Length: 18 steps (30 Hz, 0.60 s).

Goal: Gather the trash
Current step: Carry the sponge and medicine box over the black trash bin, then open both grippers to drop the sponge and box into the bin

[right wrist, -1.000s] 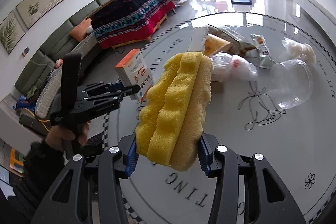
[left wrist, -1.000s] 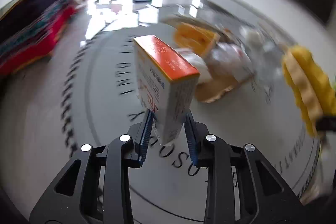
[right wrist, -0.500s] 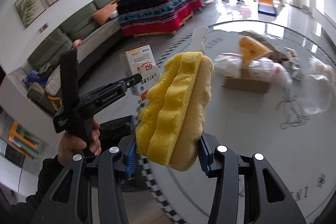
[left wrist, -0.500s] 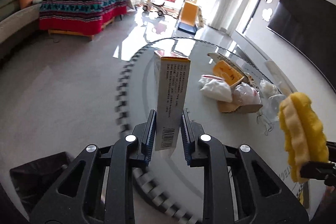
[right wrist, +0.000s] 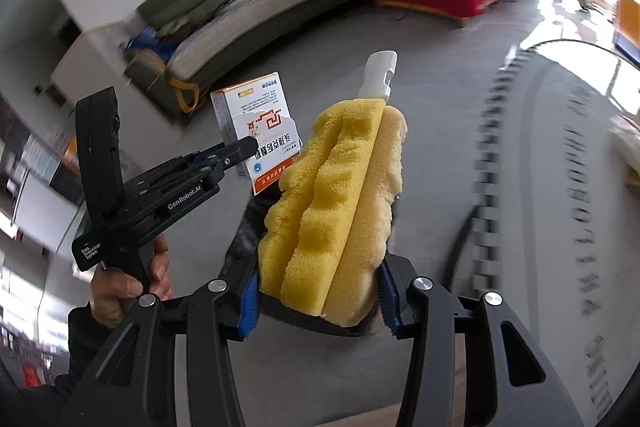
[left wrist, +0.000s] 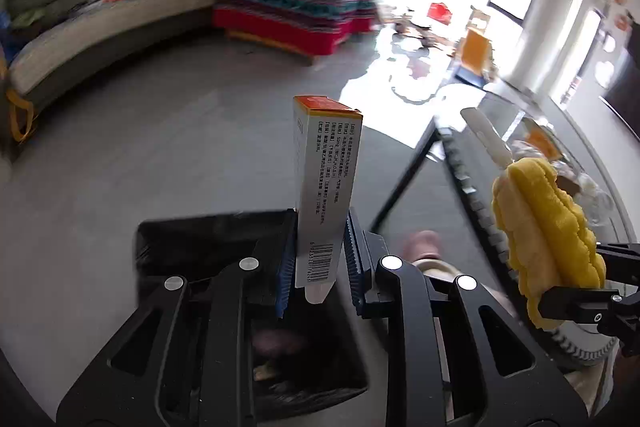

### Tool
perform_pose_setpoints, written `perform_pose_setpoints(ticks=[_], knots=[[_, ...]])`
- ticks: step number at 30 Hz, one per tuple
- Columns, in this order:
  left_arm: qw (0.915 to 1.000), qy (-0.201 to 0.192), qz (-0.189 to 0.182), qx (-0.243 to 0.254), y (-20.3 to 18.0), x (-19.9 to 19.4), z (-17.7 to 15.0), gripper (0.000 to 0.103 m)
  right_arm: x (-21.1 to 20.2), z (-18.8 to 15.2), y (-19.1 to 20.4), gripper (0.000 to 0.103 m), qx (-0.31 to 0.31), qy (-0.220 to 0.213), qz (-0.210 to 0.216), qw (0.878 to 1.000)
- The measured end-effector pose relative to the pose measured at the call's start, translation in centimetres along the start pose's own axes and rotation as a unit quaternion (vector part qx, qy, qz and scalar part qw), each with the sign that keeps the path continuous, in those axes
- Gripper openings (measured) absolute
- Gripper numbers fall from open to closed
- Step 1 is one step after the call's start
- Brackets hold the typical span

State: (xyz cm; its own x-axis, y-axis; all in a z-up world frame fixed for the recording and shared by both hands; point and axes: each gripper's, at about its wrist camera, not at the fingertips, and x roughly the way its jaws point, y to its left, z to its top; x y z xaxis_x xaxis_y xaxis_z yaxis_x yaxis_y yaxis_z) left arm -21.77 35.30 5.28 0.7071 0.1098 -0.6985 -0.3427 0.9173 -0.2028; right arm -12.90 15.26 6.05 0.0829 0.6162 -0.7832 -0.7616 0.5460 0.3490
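My left gripper (left wrist: 320,263) is shut on a white and orange carton (left wrist: 326,187), held upright above a black bin (left wrist: 208,239) on the floor. My right gripper (right wrist: 318,303) is shut on a yellow sponge mop head (right wrist: 332,211) with a white handle stub (right wrist: 378,75). The sponge also shows in the left wrist view (left wrist: 544,239), to the right of the carton. The left gripper (right wrist: 244,151) and its carton (right wrist: 260,131) show in the right wrist view, left of the sponge. The bin (right wrist: 244,239) lies mostly hidden behind the sponge.
A round table with a lettered rim (right wrist: 560,187) stands on the right, with bags and wrappers (left wrist: 568,163) on it. A grey sofa (left wrist: 100,23) and a bench under a red patterned cloth (left wrist: 296,11) stand across the floor.
Both grippers have swung left, away from the table, with their loads. The black bin has come under the left gripper and the carton.
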Motion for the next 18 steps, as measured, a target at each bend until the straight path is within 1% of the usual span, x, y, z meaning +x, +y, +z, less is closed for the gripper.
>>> perform_pose_setpoints(ticks=[1,2,4,5,6,7,8,9,15,18], knots=[[0.9999,0.003,0.01,-0.011,1.1,-0.2,-0.5,0.023,0.8,0.3,0.7,0.049,-0.006,0.01,0.011,1.0],[0.9997,0.005,0.018,-0.018,1.9,-0.3,-0.8,0.023,2.0,0.6,1.4,0.051,-0.012,0.024,0.025,0.999],[0.999,0.019,0.035,-0.023,3.3,-0.3,-1.5,0.03,4.1,1.4,2.6,0.069,-0.022,0.048,0.04,0.998],[0.9983,0.019,0.05,-0.025,3.7,-0.3,-1.7,0.055,4.9,1.7,2.9,0.077,-0.022,0.051,0.034,0.998],[0.9967,0.017,0.074,-0.029,4.1,-0.4,-1.9,0.08,5.4,2.0,3.2,0.077,-0.021,0.048,0.026,0.998],[0.9934,0.014,0.108,-0.034,4.3,-0.5,-2.1,0.096,5.9,2.2,3.5,0.077,-0.023,0.049,0.02,0.998],[0.9915,0.005,0.126,-0.035,4.5,-0.7,-2.2,0.097,6.0,2.2,3.6,0.077,-0.022,0.049,0.022,0.998],[0.9912,0.004,0.127,-0.036,4.7,-0.8,-2.3,0.097,6.0,2.1,3.8,0.077,-0.023,0.051,0.027,0.998],[0.9917,0.009,0.122,-0.039,5.1,-0.5,-2.5,0.097,5.2,1.4,3.8,0.077,-0.035,0.046,0.021,0.998],[0.9929,0.007,0.114,-0.032,4.0,-0.6,-2.6,0.097,5.0,1.3,3.9,0.077,-0.032,0.041,0.021,0.998]])
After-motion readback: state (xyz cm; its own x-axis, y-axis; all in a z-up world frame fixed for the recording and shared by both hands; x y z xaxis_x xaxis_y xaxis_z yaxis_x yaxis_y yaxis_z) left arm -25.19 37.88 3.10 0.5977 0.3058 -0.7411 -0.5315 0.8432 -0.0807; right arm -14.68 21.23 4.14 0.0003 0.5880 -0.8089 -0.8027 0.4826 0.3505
